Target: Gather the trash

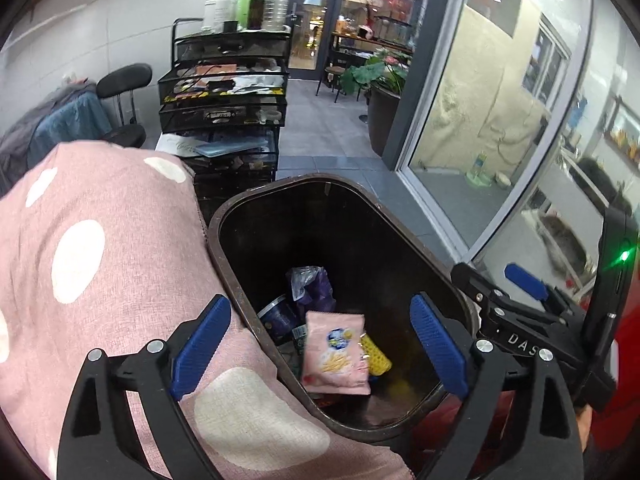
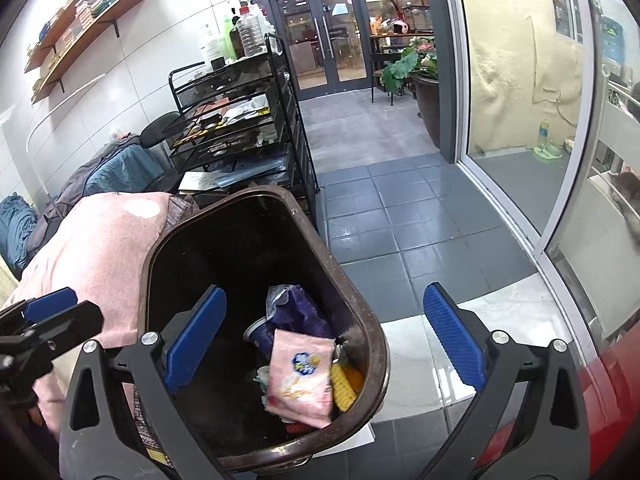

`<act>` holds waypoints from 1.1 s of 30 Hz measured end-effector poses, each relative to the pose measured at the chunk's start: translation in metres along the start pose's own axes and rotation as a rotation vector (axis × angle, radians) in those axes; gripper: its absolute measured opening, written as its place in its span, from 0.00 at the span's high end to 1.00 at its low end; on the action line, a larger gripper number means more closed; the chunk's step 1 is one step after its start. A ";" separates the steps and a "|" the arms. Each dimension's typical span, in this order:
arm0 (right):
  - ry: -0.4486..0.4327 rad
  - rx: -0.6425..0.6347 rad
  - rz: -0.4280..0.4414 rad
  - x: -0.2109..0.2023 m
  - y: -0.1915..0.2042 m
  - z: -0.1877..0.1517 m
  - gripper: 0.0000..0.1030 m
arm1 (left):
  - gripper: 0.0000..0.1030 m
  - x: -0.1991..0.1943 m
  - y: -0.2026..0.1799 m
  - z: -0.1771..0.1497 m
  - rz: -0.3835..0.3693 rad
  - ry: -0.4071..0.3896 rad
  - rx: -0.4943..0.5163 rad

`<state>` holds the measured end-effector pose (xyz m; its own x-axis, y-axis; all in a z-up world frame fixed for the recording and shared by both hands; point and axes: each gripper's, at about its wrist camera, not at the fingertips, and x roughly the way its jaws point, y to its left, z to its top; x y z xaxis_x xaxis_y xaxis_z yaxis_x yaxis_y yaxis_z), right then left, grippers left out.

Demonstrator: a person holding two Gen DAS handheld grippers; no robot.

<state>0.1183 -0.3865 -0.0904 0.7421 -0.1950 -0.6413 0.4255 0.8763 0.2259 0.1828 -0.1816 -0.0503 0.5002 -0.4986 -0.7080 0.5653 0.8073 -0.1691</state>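
A pink snack bag (image 1: 335,354) is seen lying in the dark bin (image 1: 224,216), on top of the other rubbish. Its long axis runs up and down in the left wrist view, with the printed face turned upward; in the right wrist view the bag (image 2: 301,380) is seen tilted, its top edge toward the upper left. A yellow item (image 1: 376,354) lies just beside it, and a purple wrapper (image 1: 314,288) and a cup (image 1: 280,316) lie behind it.

The left gripper (image 1: 320,356) is held over the bin with its jaws wide apart and nothing between the pads. The right gripper (image 2: 324,344) is likewise spread wide and empty, one finger over the bin and the other over the floor.

Only in the left view is the dotted pink cushion (image 1: 100,260) shown close beside the bin. Only in the right view are the wall shelves (image 2: 80,20) and the tiled floor (image 2: 400,216) to the bin's right shown. A wire cart (image 2: 236,120) stands behind the bin.
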 end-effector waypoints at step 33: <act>-0.231 -0.228 0.329 -0.099 0.100 -0.014 0.05 | 0.05 -0.179 0.049 -0.077 0.380 -0.470 -0.123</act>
<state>0.0805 -0.2737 -0.0146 0.9256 0.0391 -0.3765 0.0426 0.9776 0.2063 0.0709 -0.0287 0.0152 0.9031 -0.2323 -0.3611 0.2252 0.9723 -0.0623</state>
